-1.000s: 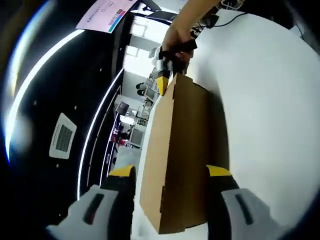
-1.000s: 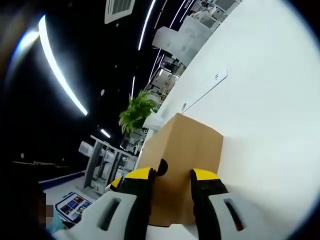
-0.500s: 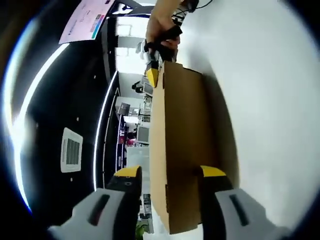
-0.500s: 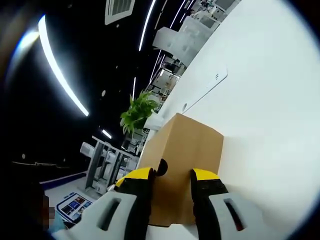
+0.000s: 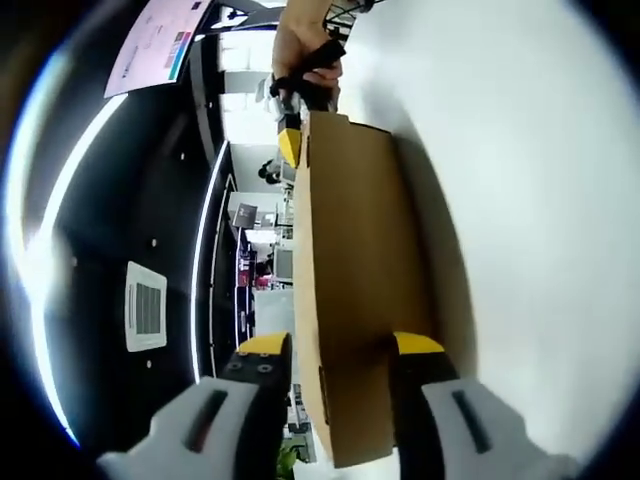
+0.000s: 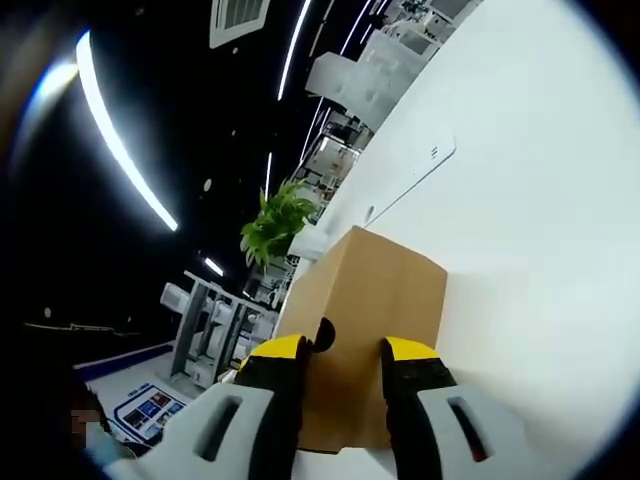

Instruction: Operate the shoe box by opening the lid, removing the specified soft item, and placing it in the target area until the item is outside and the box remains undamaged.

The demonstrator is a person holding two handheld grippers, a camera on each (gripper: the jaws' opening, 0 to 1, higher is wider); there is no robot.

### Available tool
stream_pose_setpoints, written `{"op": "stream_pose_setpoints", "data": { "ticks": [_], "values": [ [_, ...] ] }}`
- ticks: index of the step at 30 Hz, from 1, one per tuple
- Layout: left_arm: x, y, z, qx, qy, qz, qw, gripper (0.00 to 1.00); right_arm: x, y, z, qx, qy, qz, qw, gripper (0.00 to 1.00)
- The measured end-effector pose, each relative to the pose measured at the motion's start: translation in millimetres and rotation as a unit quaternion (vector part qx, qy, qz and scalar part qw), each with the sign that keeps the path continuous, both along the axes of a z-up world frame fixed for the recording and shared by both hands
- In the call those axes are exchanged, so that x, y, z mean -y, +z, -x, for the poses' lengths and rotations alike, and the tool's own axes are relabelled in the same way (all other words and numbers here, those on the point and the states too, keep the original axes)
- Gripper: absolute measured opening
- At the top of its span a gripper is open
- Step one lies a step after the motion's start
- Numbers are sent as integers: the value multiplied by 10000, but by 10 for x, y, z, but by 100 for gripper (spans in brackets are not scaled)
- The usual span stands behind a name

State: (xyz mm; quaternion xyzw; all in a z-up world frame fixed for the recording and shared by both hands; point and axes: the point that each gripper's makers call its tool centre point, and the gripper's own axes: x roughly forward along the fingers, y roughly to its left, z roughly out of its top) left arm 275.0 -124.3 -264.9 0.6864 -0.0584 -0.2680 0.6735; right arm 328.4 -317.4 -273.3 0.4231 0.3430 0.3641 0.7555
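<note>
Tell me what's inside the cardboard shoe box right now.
Its contents are hidden: the shoe box is shut, showing plain brown cardboard. The left gripper and right gripper each straddle one end.

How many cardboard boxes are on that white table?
1. A single brown shoe box lies on the white table, one tool at its near end and the other tool at the far end.

The box (image 5: 355, 290) fills the space between the jaws of the left gripper (image 5: 330, 350), and the right gripper (image 6: 340, 350) closes around its far end. Beside the box, the white table (image 5: 540, 200) is bare and gives open room.
</note>
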Motion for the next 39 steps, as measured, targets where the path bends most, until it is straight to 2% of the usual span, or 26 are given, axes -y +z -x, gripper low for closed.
{"op": "stream_pose_setpoints", "data": {
  "ticks": [4,10,15,19,26,35,39],
  "values": [
    [3,-78,23,21,-47,-99,9999,31,25,1,-33,-38,-17,40,10000,29],
    [3,-84,33,250,-100,-142,9995,30,34,-6,-30,-46,-59,53,10000,29],
    [-3,-56,49,236,-118,-107,9996,30,28,2,-21,-84,-88,129,9998,29],
    [-7,-63,60,290,-243,141,9992,29,36,7,-49,-150,-179,300,9993,29],
    [-10,-48,66,328,-62,157,9993,29,-29,7,-5,-368,-260,530,9976,29],
    [-17,-47,86,329,-256,167,9990,30,-91,29,78,-51,-324,917,9953,33],
    [-12,-41,90,334,-202,183,9991,30,-116,17,73,263,-279,1314,9906,35]
  ]
}}
